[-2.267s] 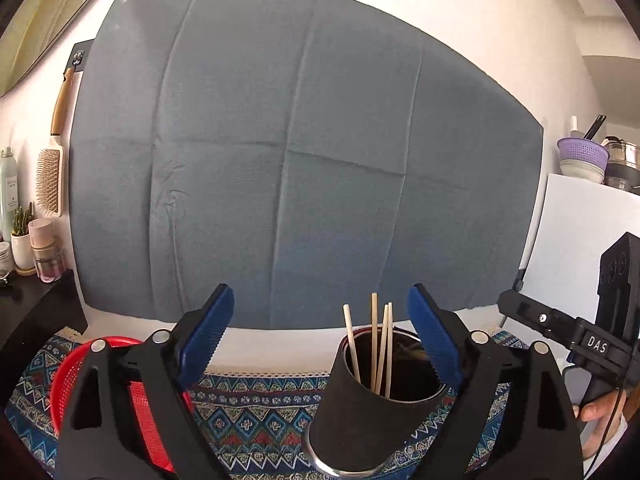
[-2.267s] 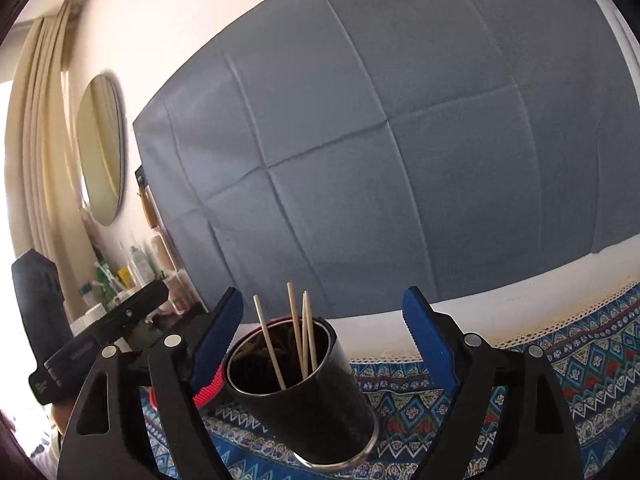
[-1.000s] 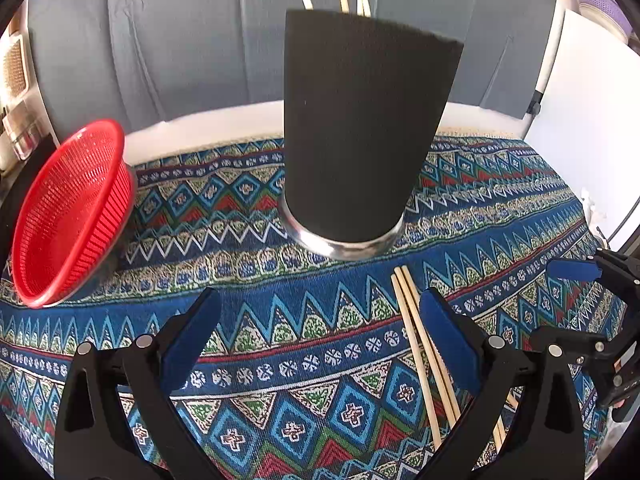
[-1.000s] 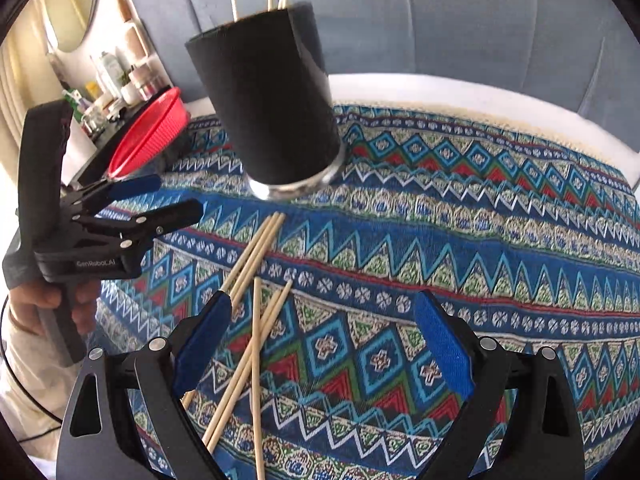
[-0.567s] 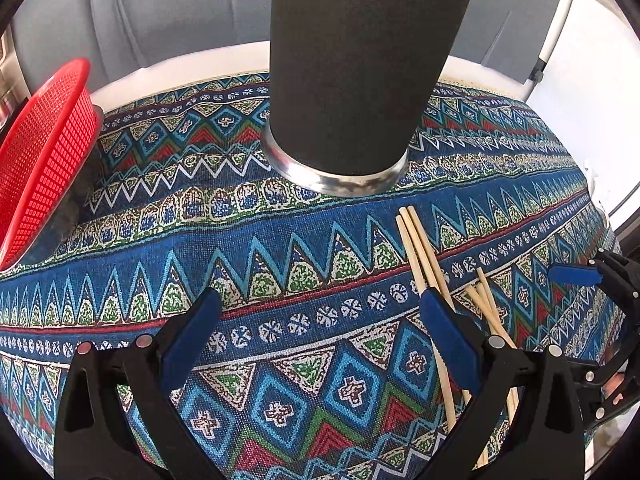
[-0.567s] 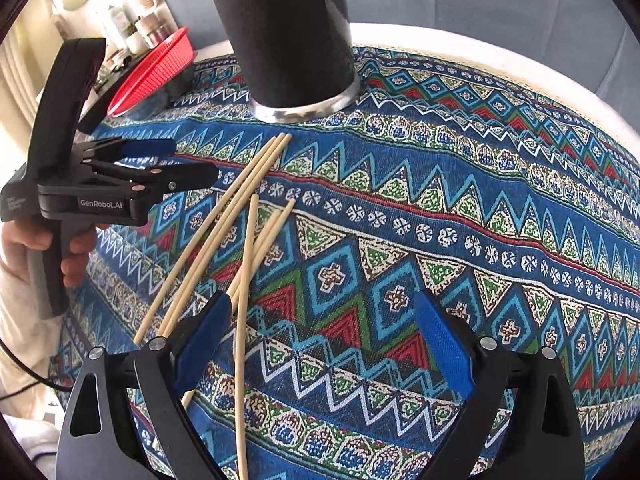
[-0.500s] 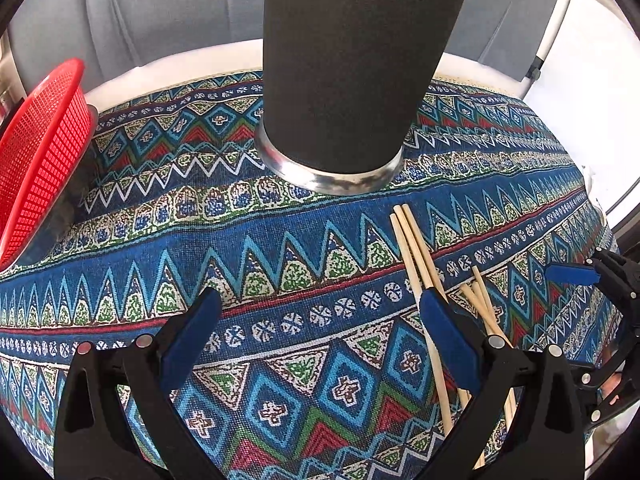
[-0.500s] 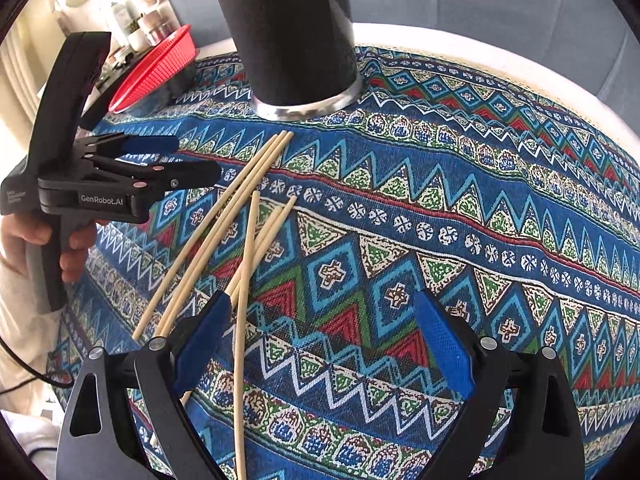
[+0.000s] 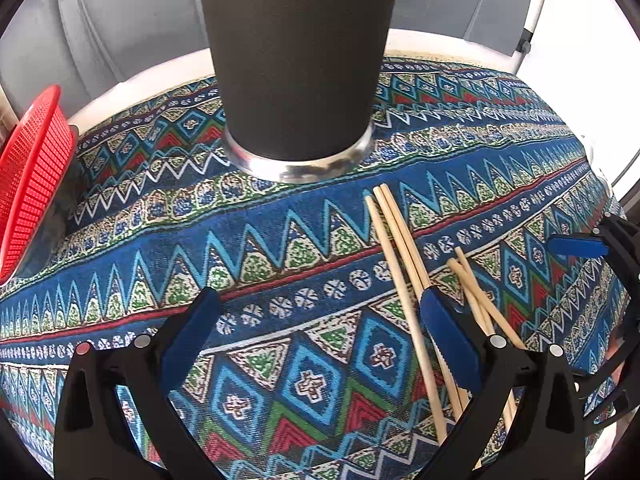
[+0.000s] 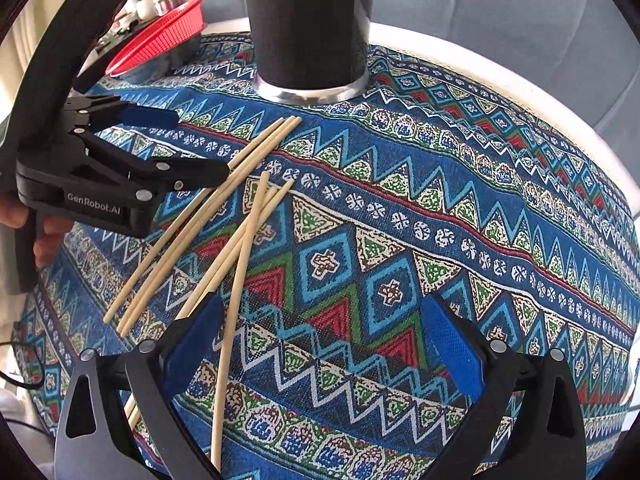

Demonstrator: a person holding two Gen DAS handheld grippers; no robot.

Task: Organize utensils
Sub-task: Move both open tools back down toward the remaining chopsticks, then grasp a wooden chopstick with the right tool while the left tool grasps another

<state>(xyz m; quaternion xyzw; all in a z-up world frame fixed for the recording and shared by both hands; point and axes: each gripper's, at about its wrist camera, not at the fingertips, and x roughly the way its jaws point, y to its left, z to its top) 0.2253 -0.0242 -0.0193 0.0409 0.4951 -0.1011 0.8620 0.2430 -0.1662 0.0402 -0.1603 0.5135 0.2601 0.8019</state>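
Note:
A tall black cup with a silver base stands upright on the patterned cloth; it also shows in the right wrist view. Several wooden chopsticks lie loose on the cloth in front of it, fanned out in the right wrist view. My left gripper is open and empty, low over the cloth, its right finger over the chopsticks. My right gripper is open and empty, its left finger beside the chopsticks. The left gripper also shows at the left of the right wrist view.
A red mesh basket sits tilted at the table's left edge, also seen in the right wrist view. The round table's white rim curves behind. A grey cloth hangs on the wall. Bottles stand far left.
Both grippers have come down from looking at the wall above the cup to low over the cloth. In the last half second both crept closer to the chopsticks. Both stayed open.

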